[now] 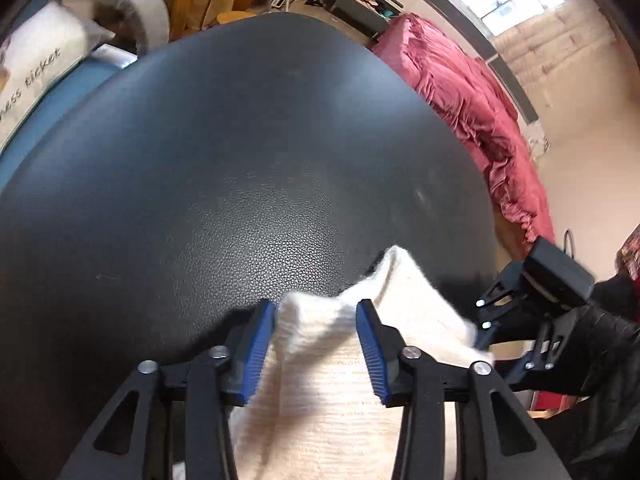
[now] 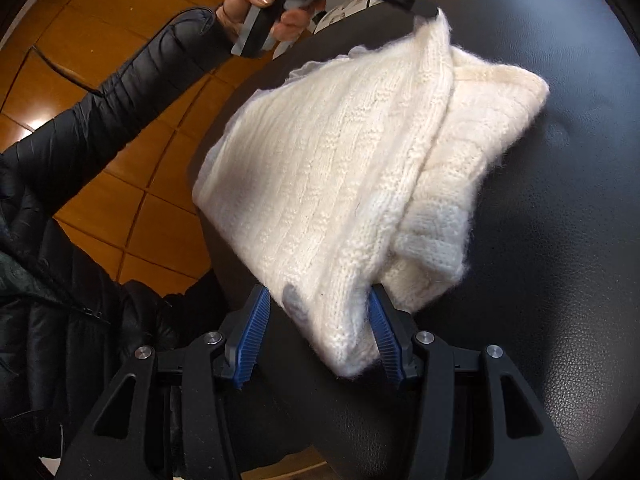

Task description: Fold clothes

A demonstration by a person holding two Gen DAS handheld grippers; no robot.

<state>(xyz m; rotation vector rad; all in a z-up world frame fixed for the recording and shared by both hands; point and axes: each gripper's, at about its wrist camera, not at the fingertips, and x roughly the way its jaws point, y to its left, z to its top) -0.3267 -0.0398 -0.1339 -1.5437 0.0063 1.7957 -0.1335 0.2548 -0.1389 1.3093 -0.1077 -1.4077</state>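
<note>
My left claw (image 1: 316, 312) is clamping a bunched corner of the cream ribbed-knit sweater (image 2: 360, 168), which is lying folded near the counter's (image 1: 240, 160) six o'clock edge. My right claw (image 2: 316, 312) is pinching the fuzzy folded hem at the other corner. Black pebbled leatherette is stretching bare toward twelve o'clock, giving wide room. A rumpled red bedspread (image 1: 460, 92) is lying beyond the counter at two o'clock; a white printed cushion (image 1: 36, 64) is sitting at ten. Wood flooring (image 2: 100, 20) is showing past the rounded rim.
</note>
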